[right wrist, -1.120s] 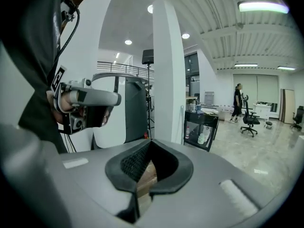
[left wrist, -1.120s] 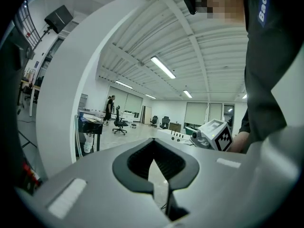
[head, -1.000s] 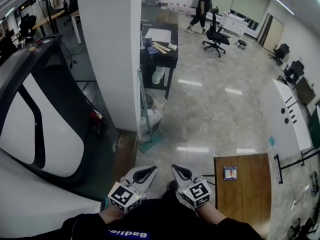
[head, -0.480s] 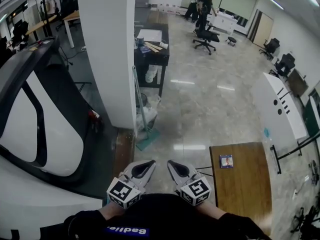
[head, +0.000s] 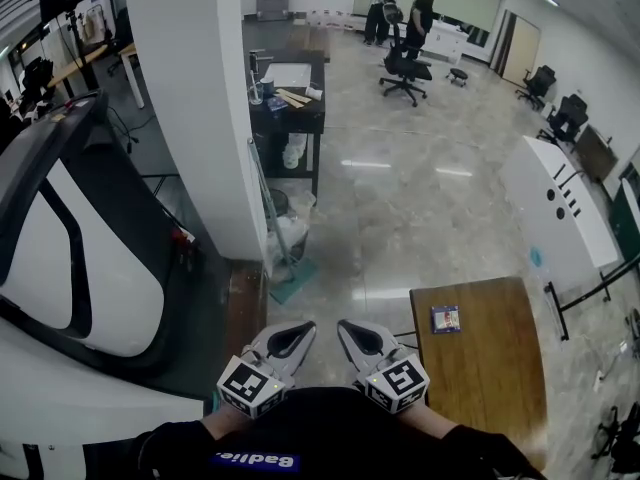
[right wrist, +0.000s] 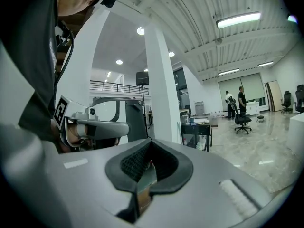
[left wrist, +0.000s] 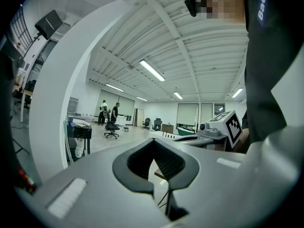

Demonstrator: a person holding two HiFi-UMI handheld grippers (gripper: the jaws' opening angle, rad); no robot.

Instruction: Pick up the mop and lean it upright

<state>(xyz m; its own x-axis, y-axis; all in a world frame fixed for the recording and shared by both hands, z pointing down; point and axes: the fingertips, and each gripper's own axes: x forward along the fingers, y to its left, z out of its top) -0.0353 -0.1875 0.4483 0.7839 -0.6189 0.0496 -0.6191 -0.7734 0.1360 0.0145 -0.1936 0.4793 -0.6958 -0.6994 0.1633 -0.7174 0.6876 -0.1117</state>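
The mop (head: pixel 268 218) leans upright against the white pillar (head: pixel 200 118), its thin pale handle rising from a teal head (head: pixel 291 286) on the floor. It also shows as a thin pole (left wrist: pixel 65 144) in the left gripper view and as a pole (right wrist: pixel 179 131) in the right gripper view. My left gripper (head: pixel 296 330) and right gripper (head: pixel 352 330) are held side by side close to my body, well short of the mop. Both are shut with nothing between the jaws (left wrist: pixel 153 141) (right wrist: pixel 151 144).
A black cart (head: pixel 290 108) with boxes stands behind the mop. A wooden table (head: pixel 480 358) with a small blue item (head: pixel 445 319) is at my right. A large black-and-white machine (head: pixel 70 238) fills the left. An office chair (head: pixel 402 70) and two people (head: pixel 400 8) are far off.
Both grippers have risen a little and stayed shut. The view has moved forward toward the pillar and mop. The person at the far end has walked over to join another.
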